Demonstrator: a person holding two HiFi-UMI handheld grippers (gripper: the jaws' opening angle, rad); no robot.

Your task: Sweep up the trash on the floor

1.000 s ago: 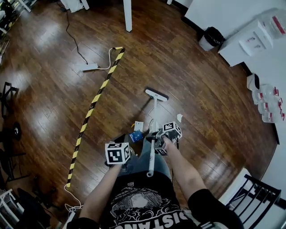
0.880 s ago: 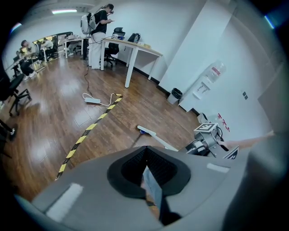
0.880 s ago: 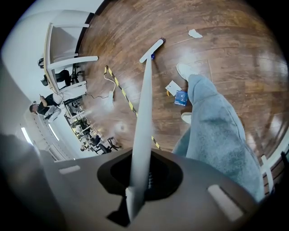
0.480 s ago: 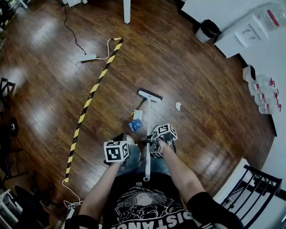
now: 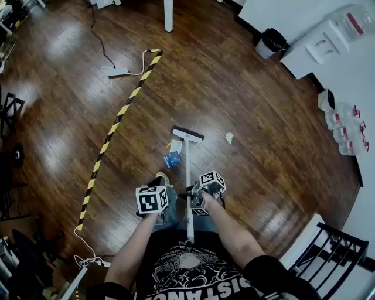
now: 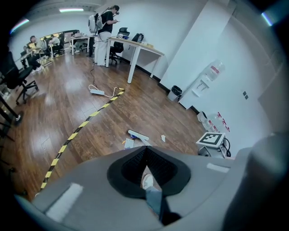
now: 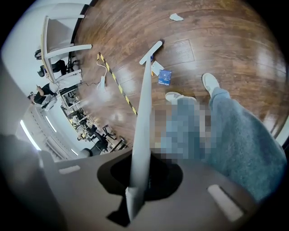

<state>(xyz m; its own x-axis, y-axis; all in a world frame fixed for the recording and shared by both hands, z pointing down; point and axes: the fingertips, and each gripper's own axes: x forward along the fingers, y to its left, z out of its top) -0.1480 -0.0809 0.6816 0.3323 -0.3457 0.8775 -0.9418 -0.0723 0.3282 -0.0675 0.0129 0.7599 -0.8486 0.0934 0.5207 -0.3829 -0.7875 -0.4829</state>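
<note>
While the sweep looks mid-stroke, the white long-handled broom w/ dark bristle head rests on the dark wood floor. A white paper slip and a small blue packet lie just on the person's side of that head, w/ a crumpled white scrap off to its right. Next move prob needs the head set beyond the scrap, then drawn in. Right gripper is clamped on the broom's handle. Left gripper has jaws together, nothing btwn.

Bright, even indoor light from ceiling strips. Soft glare patches across glossy wood floor, faint shadows only. Bends strongly at edges, with black vignette in both gripper views. Nearest foreground blurred.
</note>
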